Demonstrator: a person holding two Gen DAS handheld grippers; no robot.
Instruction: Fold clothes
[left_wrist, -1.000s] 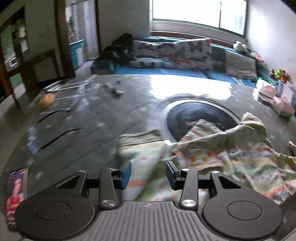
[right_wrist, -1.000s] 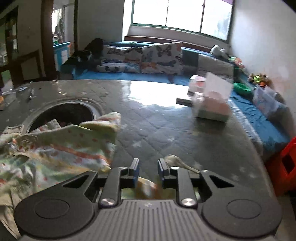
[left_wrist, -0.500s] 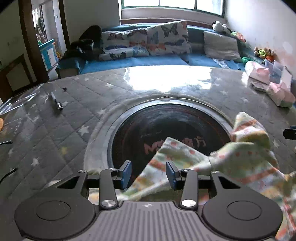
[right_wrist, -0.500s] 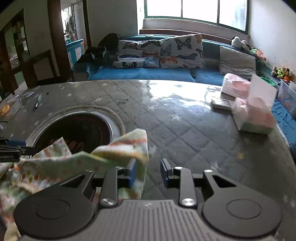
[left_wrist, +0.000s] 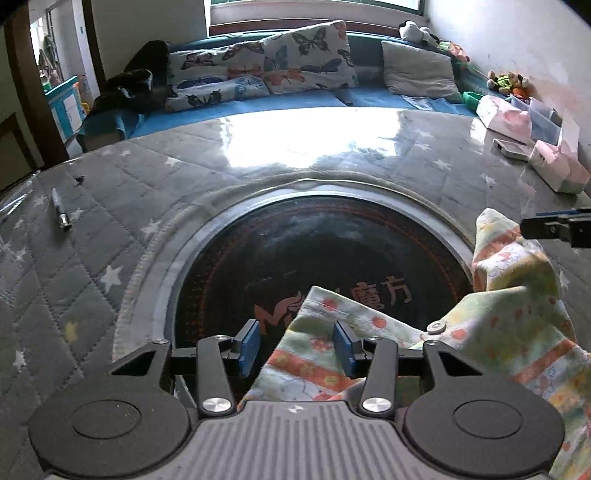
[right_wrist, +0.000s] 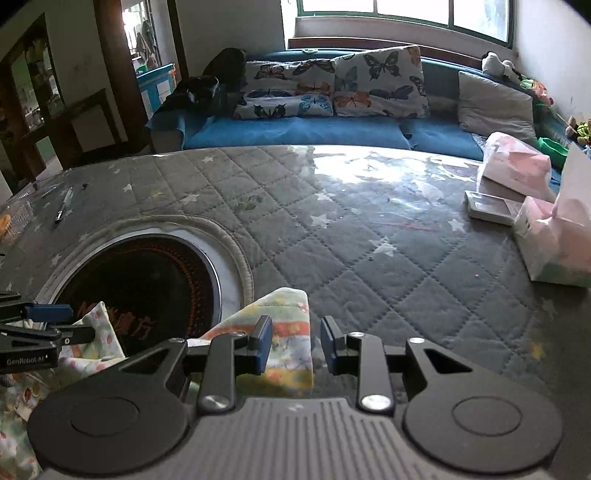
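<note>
Setting up 1st fold: both tongs, left & right, gape unclenched around printed baby garment corners; next, clench & lift.

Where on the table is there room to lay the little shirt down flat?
The grey quilted table cover is bare between the round black glass inset and the pink boxes. The right edge is crowded; a pen lies far left.

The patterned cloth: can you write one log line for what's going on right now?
left tool: open, cloth corner between pads | right tool: open, other corner between pads | patterned cloth: bunched beside round black plate
</note>
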